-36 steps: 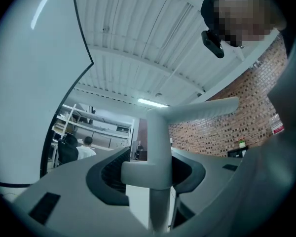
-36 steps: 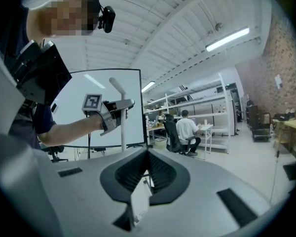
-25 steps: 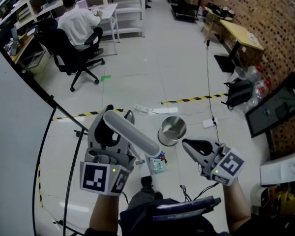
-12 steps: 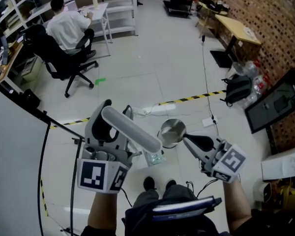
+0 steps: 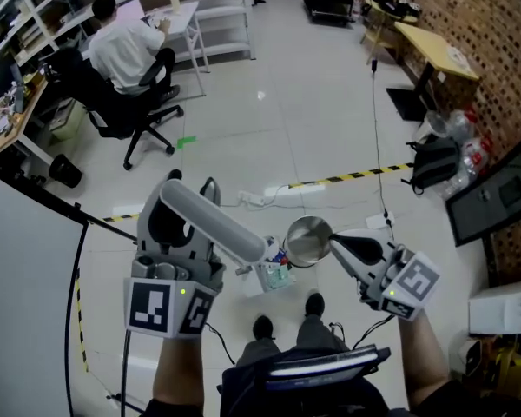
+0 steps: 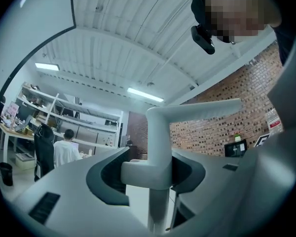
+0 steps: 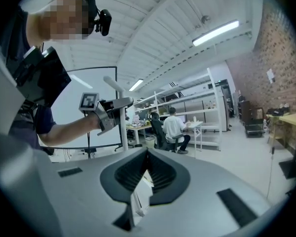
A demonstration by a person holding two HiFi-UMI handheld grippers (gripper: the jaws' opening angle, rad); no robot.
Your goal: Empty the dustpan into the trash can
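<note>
My left gripper (image 5: 184, 226) is shut on the long pale grey handle (image 5: 219, 226) of the dustpan. Its pan (image 5: 274, 277) hangs low near the floor with small scraps in it. In the left gripper view the handle (image 6: 158, 162) stands upright between the jaws of the left gripper (image 6: 154, 174). The shiny metal trash can (image 5: 307, 240) stands on the floor just right of the pan. My right gripper (image 5: 337, 244) hangs beside the can's right rim, shut and holding nothing. Its dark pads (image 7: 138, 174) meet in the right gripper view.
A person sits on an office chair (image 5: 113, 102) at a desk far back left. Yellow-black tape (image 5: 347, 178) and a power strip (image 5: 252, 200) cross the floor behind the can. A black bag (image 5: 434, 159) lies at the right, and a white panel (image 5: 26, 302) stands at the left.
The person has stepped forward, and both grippers have come nearer to the trash can. The right gripper's tip now sits at the can's rim. The dustpan stays in the left grip.
</note>
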